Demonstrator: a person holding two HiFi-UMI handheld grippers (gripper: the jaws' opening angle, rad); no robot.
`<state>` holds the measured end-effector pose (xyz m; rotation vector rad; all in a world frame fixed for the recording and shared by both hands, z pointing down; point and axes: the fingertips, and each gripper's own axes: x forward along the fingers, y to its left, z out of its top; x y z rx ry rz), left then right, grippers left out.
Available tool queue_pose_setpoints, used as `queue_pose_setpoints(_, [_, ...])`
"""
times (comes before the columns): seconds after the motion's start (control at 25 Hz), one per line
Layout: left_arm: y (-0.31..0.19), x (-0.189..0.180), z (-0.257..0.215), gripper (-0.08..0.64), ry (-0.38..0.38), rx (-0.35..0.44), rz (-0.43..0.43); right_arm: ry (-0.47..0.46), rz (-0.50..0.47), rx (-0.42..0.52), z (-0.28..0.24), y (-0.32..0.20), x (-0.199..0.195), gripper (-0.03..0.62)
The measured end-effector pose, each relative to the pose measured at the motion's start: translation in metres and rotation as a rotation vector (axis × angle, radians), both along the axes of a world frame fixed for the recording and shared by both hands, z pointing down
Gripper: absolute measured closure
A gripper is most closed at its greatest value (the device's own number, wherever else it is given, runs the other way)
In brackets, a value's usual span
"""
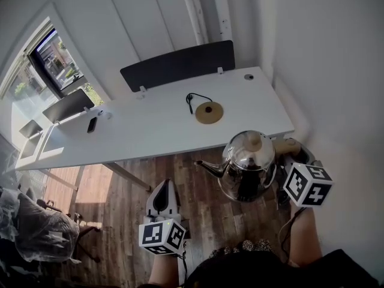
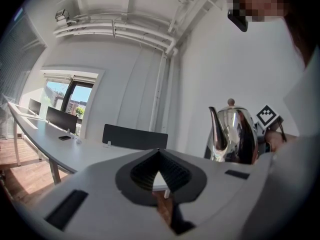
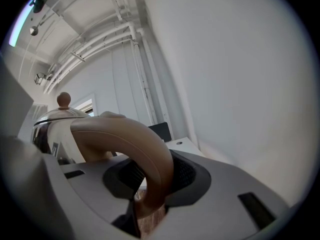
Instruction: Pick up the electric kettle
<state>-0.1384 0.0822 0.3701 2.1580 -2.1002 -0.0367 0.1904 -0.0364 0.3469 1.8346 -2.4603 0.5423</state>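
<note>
The right gripper (image 3: 150, 181) has its jaws part-closed on the tan handle (image 3: 125, 144), one pad on each side of the loop. The kettle (image 1: 247, 164) hangs just ahead of them. It is clear of the bench (image 1: 150, 131) and mostly over the floor (image 1: 198, 203), with the spout (image 1: 210, 168) pointing to the jaws' left. The left gripper (image 2: 159, 171) has its jaws together on nothing, and the kettle is ahead of them and to their right, apart.

The pick-up looks done. The round base (image 1: 209, 112) sits bare on the bench, well ahead of the right jaws. What remains is to carry the kettle well. The body's weight hangs ahead of the grip, so the handle could swing between the pads; the jaws should stay firm and the wrist level so the spout does not dip. Moves should be slow and free of jerks.

The bench's near edge lies just beyond the kettle, and the spout or belly could knock it on a forward move. The wall (image 1: 336, 71) is close on the right jaws' right, so there is little room that way. There is open room to the left and toward the person, over the floor. The left gripper is free to steady the body if needed.
</note>
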Motion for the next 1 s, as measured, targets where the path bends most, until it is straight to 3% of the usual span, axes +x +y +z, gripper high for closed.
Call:
queue_pose_setpoints(0.32, [0.011, -0.028, 0.005, 0.558, 0.023, -0.002, 0.009, -0.003, -0.003, 0.006, -0.002, 0.015, -0.028, 0.479])
queue_pose_setpoints(1.0, [0.004, -0.015, -0.006, 0.558, 0.047, 0.026, 0.05, 0.006, 0.016, 0.022, -0.011, 0.018, -0.028, 0.48])
